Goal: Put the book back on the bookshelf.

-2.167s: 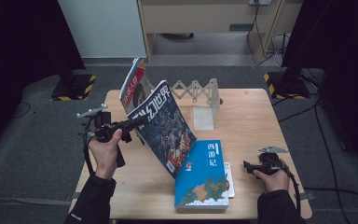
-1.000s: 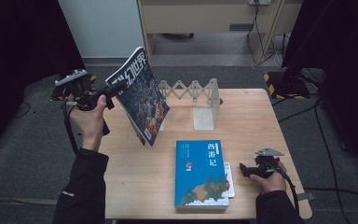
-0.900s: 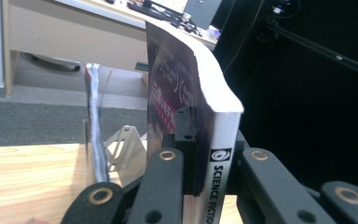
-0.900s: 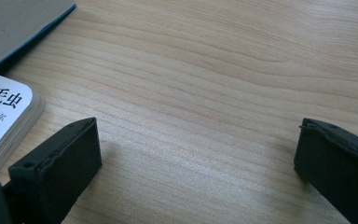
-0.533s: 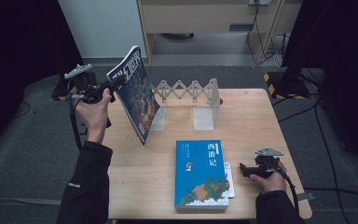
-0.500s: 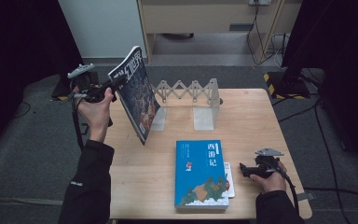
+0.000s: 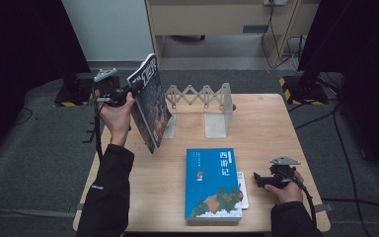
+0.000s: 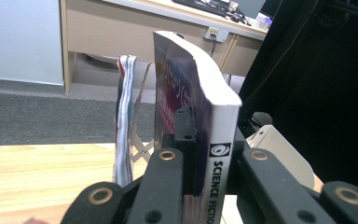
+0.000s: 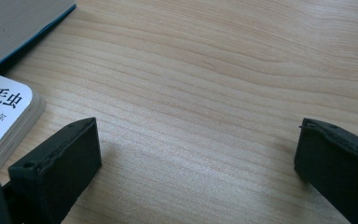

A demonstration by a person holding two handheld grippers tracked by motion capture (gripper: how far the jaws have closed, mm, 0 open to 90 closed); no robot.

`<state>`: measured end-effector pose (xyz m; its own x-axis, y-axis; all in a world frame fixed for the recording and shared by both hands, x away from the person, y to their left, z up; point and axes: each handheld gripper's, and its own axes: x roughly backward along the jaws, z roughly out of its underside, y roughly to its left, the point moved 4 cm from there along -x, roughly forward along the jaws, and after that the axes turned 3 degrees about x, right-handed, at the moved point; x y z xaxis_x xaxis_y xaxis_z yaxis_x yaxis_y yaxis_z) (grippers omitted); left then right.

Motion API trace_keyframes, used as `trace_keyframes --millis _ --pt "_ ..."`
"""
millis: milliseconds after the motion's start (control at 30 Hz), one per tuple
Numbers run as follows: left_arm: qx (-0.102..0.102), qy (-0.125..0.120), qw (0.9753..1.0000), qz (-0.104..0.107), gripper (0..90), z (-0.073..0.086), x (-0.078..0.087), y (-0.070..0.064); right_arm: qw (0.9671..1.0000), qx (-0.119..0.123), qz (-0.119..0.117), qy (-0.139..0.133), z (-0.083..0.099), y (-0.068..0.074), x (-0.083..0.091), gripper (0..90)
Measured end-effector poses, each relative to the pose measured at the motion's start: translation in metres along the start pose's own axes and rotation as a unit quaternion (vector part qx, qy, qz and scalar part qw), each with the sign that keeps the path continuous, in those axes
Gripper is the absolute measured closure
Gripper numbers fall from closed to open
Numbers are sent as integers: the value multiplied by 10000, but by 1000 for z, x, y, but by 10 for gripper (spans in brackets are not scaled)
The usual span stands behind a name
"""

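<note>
The left gripper [image 7: 121,96] holds one magazine [image 7: 150,101] upright above the bench's [image 7: 271,123] left rear corner, its jaws clamped on the spine end; in the left gripper view the spine [image 8: 219,154] sits squeezed between them. The right gripper [image 7: 271,178] rests on the bench near the front right corner, jaws spread wide with nothing between them.

Counted: one magazine in the air, one more thin magazine [image 8: 123,121] standing in the rack, one blue book [image 7: 213,183] lying flat at the front, and one small white book [image 7: 243,190] peeking from under its right edge. One folding book rack [image 7: 202,101] stands at the rear.

The bench is pale wood with visible grain. It stands on grey carpet; behind are a white wall, a wooden desk with cables, and black curtains at both sides.
</note>
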<state>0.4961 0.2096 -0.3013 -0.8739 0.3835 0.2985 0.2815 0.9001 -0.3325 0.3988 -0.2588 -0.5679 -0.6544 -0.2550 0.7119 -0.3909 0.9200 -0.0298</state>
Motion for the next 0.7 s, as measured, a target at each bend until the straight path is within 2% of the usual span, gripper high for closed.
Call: trace_keyframes --millis 167,500,700 --pt "-60 26 9999 -83 820 5 -7 -2 10000 1 -1 0 0 0 0 7" --pt "-283 83 9988 -387 820 13 -23 -8 10000 -4 12 -17 0 0 0 6" --pt "-289 139 9987 -396 819 21 -30 -9 10000 -3 13 -17 0 0 0 7"
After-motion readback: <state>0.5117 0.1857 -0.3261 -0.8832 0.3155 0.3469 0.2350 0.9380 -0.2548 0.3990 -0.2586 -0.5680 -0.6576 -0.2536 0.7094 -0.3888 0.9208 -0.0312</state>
